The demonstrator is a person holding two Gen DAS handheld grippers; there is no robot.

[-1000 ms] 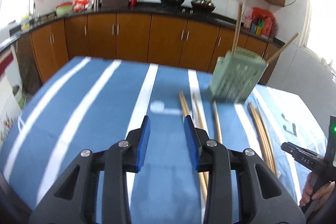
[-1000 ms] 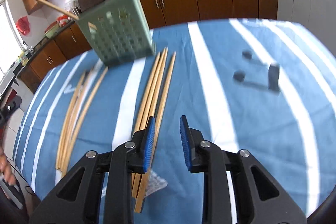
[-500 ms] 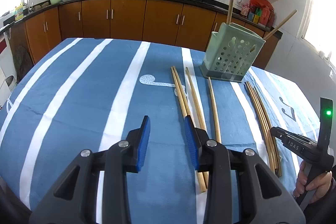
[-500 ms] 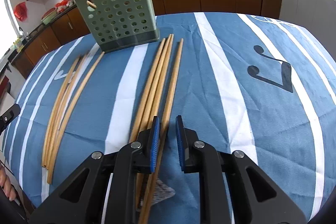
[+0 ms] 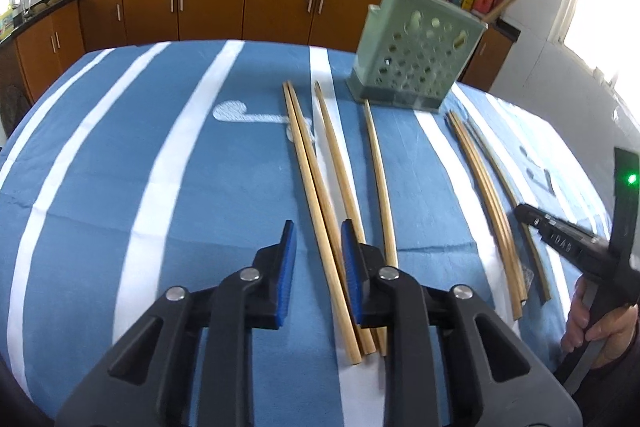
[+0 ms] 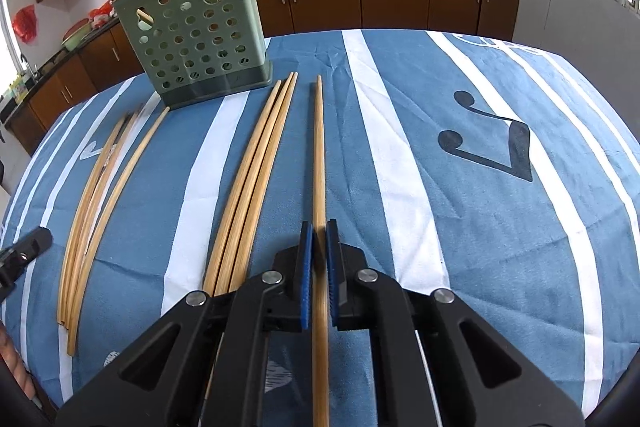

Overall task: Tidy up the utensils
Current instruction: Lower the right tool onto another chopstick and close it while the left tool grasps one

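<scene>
A green perforated utensil holder [image 5: 416, 59] stands at the far side of the blue striped tablecloth [image 5: 160, 167], with two wooden chopsticks in it; it also shows in the right wrist view [image 6: 200, 43]. Several loose chopsticks lie on the cloth. My left gripper [image 5: 318, 239] is open, its jaws straddling a pair of chopsticks [image 5: 316, 195] low over the cloth. My right gripper [image 6: 319, 239] is shut on a single chopstick [image 6: 319, 155] that lies apart from a bundle of three [image 6: 256, 171].
More chopsticks lie at the left in the right wrist view [image 6: 104, 187] and at the right in the left wrist view [image 5: 488, 195]. The right gripper's body and hand [image 5: 592, 267] are at the table's right edge. Kitchen cabinets [image 5: 208, 7] stand behind.
My left gripper moved right and down over the chopstick pair. My right gripper narrowed and closed on the rightmost chopstick, which now sits apart from the bundle.
</scene>
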